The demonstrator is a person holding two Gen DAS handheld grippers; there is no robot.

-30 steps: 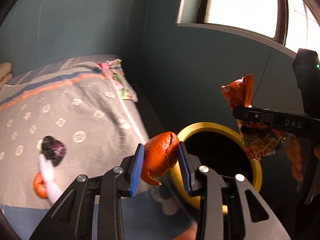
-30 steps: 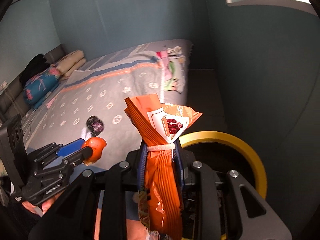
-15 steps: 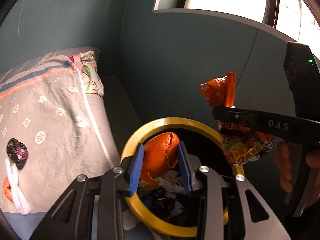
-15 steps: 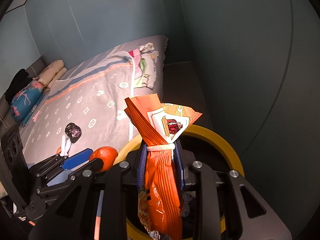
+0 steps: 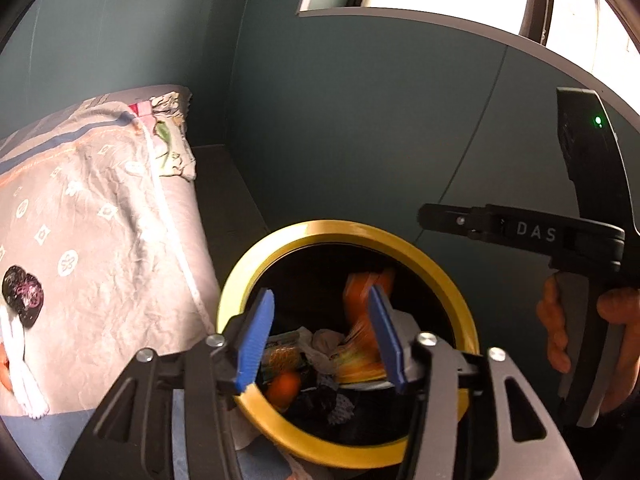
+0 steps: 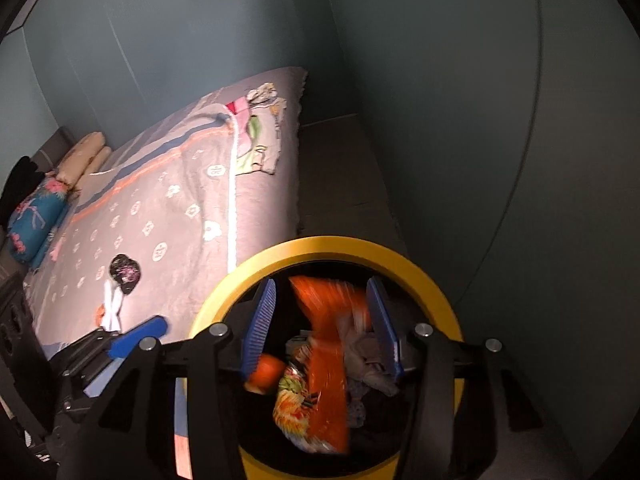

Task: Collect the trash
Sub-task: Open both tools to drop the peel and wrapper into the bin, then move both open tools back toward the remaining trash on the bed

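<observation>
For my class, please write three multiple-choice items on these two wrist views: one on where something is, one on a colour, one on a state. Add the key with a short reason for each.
1. Where is the orange snack bag?
A. on the bed
B. over the bin's mouth, blurred between the right gripper's opening jaws
C. on the window sill

2. What colour is the rim of the bin?
A. yellow
B. red
C. white

3. What do the left gripper's opening jaws hold?
A. a cup
B. orange peel
C. nothing

Key: B, the pads stand clear of the blurred bag above the bin; A, the ring is yellow in both views; C, only the bin's trash shows between the blue pads.
</observation>
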